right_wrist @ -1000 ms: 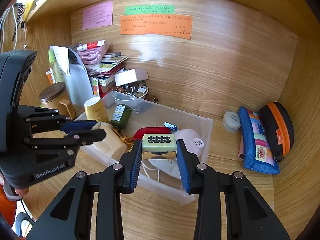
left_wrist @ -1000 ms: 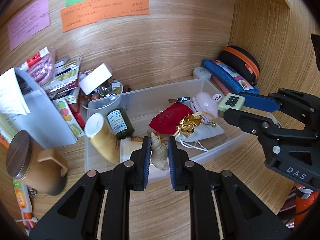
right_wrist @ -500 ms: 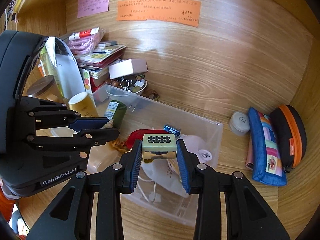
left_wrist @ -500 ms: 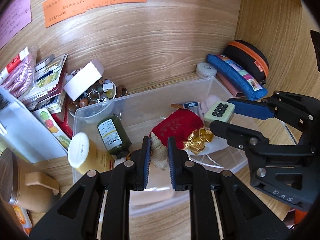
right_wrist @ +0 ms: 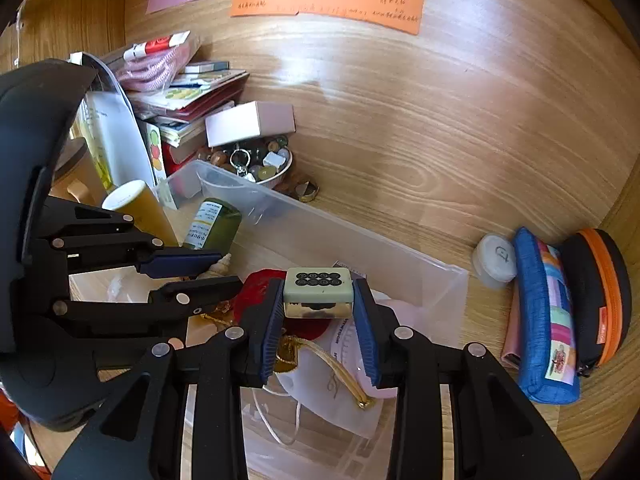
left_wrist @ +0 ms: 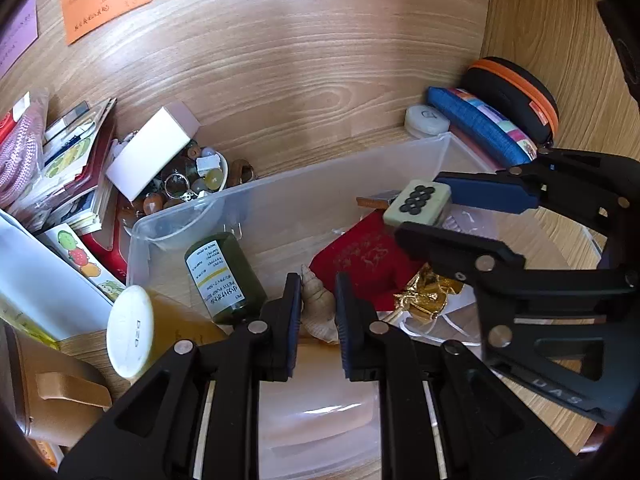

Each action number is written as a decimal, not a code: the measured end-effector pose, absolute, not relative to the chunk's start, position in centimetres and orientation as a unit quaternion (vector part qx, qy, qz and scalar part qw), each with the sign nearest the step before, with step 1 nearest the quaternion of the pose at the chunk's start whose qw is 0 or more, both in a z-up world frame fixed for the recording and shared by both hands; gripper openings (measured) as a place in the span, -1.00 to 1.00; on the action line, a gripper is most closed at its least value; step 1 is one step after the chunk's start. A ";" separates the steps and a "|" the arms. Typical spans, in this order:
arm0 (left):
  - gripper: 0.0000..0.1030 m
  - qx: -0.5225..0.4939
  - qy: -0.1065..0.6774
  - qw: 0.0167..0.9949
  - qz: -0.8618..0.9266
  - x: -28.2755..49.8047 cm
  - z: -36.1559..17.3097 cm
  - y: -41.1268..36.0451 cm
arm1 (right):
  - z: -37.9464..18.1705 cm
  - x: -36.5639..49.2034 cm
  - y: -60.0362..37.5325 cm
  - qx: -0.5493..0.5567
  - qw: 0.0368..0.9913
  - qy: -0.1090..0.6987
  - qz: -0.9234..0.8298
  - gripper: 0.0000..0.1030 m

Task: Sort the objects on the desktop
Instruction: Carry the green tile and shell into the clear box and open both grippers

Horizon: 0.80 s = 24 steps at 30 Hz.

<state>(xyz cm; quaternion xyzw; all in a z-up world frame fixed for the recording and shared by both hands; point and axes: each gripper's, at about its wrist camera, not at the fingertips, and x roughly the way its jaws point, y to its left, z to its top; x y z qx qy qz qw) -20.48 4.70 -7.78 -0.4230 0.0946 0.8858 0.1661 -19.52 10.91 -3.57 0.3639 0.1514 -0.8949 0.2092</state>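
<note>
The left gripper [left_wrist: 318, 312] holds a spiral seashell [left_wrist: 318, 308] and the right gripper [right_wrist: 319, 312] a mahjong tile [right_wrist: 318, 290], jaws tight, both above the clear plastic bin [left_wrist: 288, 196]. Each should go lower before its jaws open, so nothing bounces out.

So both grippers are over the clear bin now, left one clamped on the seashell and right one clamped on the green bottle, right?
Not quite. The right gripper is clamped on the mahjong tile, not the green bottle, which lies loose inside the clear bin, as the right wrist view shows. The rest holds: the left gripper is clamped on the seashell over the bin.
</note>
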 end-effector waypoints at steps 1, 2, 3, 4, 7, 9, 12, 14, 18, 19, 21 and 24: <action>-0.69 -0.424 0.095 0.165 0.885 -20.5 -7.8 4.7 | -3.7 -19.6 10.9 0.365 0.210 0.152 -0.894 -0.40; -0.69 -0.425 0.095 0.166 0.885 -20.6 -7.9 4.7 | -3.8 -19.7 10.9 0.366 0.210 0.151 -0.894 -0.40; -0.69 -0.426 0.094 0.166 0.884 -20.6 -7.9 4.7 | -3.9 -19.8 10.9 0.367 0.211 0.150 -0.893 -0.40; -0.69 -0.427 0.094 0.166 0.884 -20.6 -8.0 4.7 | -4.0 -19.8 10.9 0.368 0.212 0.149 -0.893 -0.40; -0.69 -0.432 0.098 0.164 0.882 -20.6 -8.5 4.9 | -4.0 -20.0 10.9 0.369 0.212 0.148 -0.893 -0.40; -0.69 -0.429 0.103 0.160 0.883 -20.5 -8.5 5.0 | -3.9 -20.0 11.0 0.368 0.215 0.147 -0.893 -0.40; -0.69 -0.428 0.104 0.158 0.884 -20.4 -8.5 5.1 | -3.8 -19.9 11.1 0.365 0.216 0.148 -0.894 -0.40; -0.69 -0.428 0.104 0.158 0.884 -20.4 -8.6 5.1 | -3.8 -19.9 11.1 0.363 0.217 0.148 -0.894 -0.40; -0.69 -0.428 0.103 0.159 0.884 -20.6 -8.6 5.0 | -3.6 -19.7 11.1 0.361 0.222 0.148 -0.894 -0.39; -0.69 -0.428 0.104 0.160 0.884 -20.5 -8.6 5.0 | -3.5 -19.7 11.2 0.361 0.225 0.146 -0.893 -0.39; -0.69 -0.426 0.107 0.161 0.884 -20.4 -8.6 5.0 | -3.3 -19.6 11.3 0.361 0.232 0.139 -0.892 -0.39; -0.67 -0.424 0.108 0.162 0.884 -20.1 -8.6 5.0 | -3.0 -19.4 11.5 0.357 0.232 0.136 -0.894 -0.39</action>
